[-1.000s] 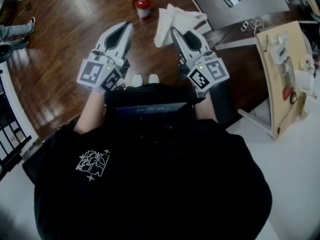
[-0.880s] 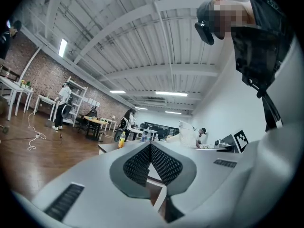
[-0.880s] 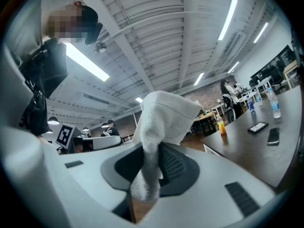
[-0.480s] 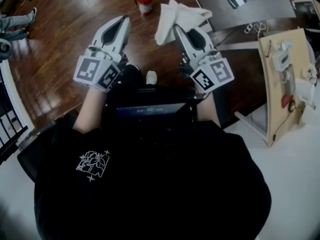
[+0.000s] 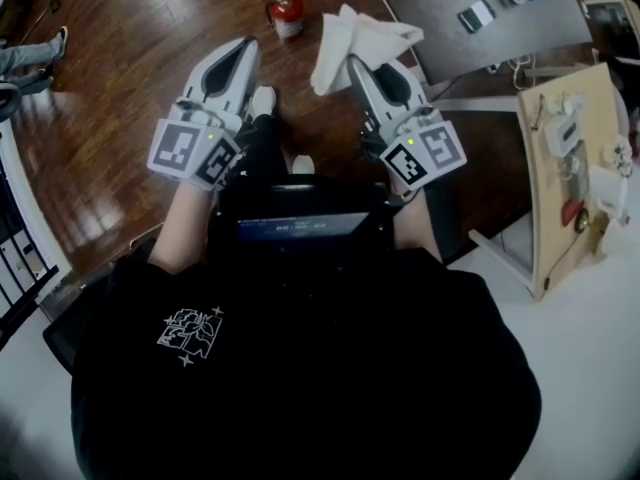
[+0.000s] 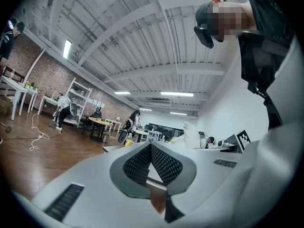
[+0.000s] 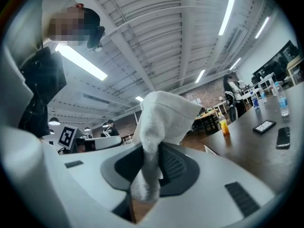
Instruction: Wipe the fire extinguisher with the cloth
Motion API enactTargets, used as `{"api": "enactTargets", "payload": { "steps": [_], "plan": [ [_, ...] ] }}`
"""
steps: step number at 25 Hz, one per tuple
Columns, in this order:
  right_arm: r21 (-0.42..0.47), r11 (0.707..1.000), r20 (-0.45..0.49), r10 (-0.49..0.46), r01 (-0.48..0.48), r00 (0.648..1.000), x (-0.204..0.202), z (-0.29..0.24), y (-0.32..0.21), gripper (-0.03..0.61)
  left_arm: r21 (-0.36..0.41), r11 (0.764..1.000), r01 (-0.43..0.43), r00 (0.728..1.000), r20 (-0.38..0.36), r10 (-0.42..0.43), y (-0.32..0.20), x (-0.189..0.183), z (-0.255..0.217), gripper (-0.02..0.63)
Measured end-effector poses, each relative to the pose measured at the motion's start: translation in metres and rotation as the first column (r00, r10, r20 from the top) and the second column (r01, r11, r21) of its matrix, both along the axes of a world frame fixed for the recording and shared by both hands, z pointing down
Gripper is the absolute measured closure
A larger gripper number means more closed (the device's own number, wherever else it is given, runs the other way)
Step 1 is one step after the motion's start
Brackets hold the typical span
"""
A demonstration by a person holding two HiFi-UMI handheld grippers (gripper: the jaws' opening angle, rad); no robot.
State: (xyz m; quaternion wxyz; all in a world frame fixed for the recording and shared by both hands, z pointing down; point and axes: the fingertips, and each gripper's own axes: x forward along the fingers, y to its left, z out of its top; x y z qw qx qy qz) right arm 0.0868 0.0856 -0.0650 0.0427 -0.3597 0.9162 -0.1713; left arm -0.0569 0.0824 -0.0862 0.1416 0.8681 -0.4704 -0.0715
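A red fire extinguisher (image 5: 288, 9) stands upright on the wooden floor at the top of the head view, ahead of both hands. My right gripper (image 5: 352, 63) is shut on a white cloth (image 5: 352, 38), which bunches up above its tips; the cloth (image 7: 159, 122) rises between the jaws in the right gripper view. My left gripper (image 5: 245, 46) is shut with nothing in it, its tips touching (image 6: 150, 146). Both grippers are held up near the body, well short of the extinguisher.
A dark table (image 5: 520, 23) with phones and small items is at the upper right. A wooden board (image 5: 570, 158) with fittings stands at the right. The person's shoes (image 5: 264, 103) show between the grippers. Another person's legs (image 5: 30, 58) are at far left.
The person has stepped forward: one shoe now shows further ahead between the grippers. Both grippers stay raised, the cloth still in the right one.
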Motion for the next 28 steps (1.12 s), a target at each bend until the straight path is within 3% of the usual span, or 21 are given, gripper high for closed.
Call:
{"api": "enactTargets", "payload": {
  "steps": [8, 14, 28],
  "plan": [
    [-0.031, 0.999, -0.028, 0.023, -0.024, 0.999, -0.035, 0.049, -0.080, 0.474, -0.056, 0.998, -0.038, 0.999, 0.022, 0.040, -0.077, -0.033, 0.066, 0.615],
    [-0.023, 0.999, -0.026, 0.023, -0.024, 0.999, -0.058, 0.130, -0.142, 0.474, -0.049, 0.997, -0.052, 0.998, 0.020, 0.053, -0.133, -0.055, 0.146, 0.615],
    [0.007, 1.000, -0.025, 0.007, -0.007, 1.000, -0.075, 0.457, -0.244, 0.475, -0.002, 0.997, -0.081, 0.995, 0.050, 0.081, -0.233, -0.080, 0.462, 0.615]
  ]
}}
